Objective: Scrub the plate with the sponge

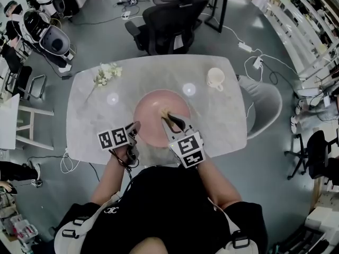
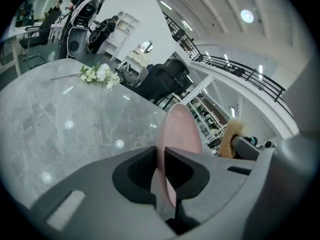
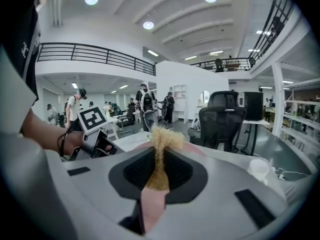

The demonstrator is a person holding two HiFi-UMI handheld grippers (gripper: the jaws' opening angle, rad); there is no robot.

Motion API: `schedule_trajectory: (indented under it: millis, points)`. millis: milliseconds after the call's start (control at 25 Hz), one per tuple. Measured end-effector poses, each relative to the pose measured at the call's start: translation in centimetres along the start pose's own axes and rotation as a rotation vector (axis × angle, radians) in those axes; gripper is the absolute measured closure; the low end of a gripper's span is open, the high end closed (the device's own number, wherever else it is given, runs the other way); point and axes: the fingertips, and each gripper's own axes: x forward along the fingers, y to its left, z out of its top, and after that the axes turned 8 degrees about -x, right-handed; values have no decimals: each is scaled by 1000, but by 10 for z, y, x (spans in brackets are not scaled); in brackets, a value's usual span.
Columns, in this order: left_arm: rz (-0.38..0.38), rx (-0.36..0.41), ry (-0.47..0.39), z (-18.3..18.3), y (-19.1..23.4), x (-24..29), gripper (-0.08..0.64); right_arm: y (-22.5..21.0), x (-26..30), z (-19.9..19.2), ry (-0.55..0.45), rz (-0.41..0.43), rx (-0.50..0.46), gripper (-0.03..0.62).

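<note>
A grey marble-look table [image 1: 85,120] in a tall open hall with a railed gallery, an office chair [image 1: 169,17] drawn up at its far side; a cup [image 1: 215,78] and a sprig of white flowers [image 1: 107,73] lie well beyond both pairs of jaws.

The left gripper [image 2: 161,156] has its jaws drawn close and clamped on the near rim of the pink plate [image 2: 180,129], which rises edge-on and tilted straight ahead of the tips; whether its far edge rests on the table cannot be told. The right gripper [image 3: 159,156] is closed on the tan, fibrous sponge [image 3: 161,144], squeezed thin between the pads, its frayed end poking out past the tips; the plate's pink face lies just beyond and below those jaws, and contact between sponge and plate cannot be made out.

The scrubbing looks about to begin rather than done. It would go best with the rim grip kept firm; the sponge's frayed end pressed against the plate's face; strokes kept short and directed towards the clamped rim, so the plate does not swing or slip out of the left jaws.
</note>
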Motion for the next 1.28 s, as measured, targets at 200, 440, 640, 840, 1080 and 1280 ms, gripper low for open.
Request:
schedule_trajectory:
  millis: [200,440,640,840,1080,1280]
  points:
    - [-78,50,17,-6,-40,-2,526,37,33,-8,111,116,-28,540]
    - [-115,127,34,-16,-66,-6,526,40,46,-18,173,103,-47,540]
    - [-144,163,23,-18,-74,-12,523,34,48,-16,170,88,-33,540]
    - [-163,186,20,-15,-80,-16,520,20,46,-7,143,63,-2,539]
    - [-180,205,23,-19,-89,-22,517,-22,31,-2,143,-74,64,540]
    - [-170,226,21,-15,-87,-27,511,-52,27,-14,173,-160,47,539]
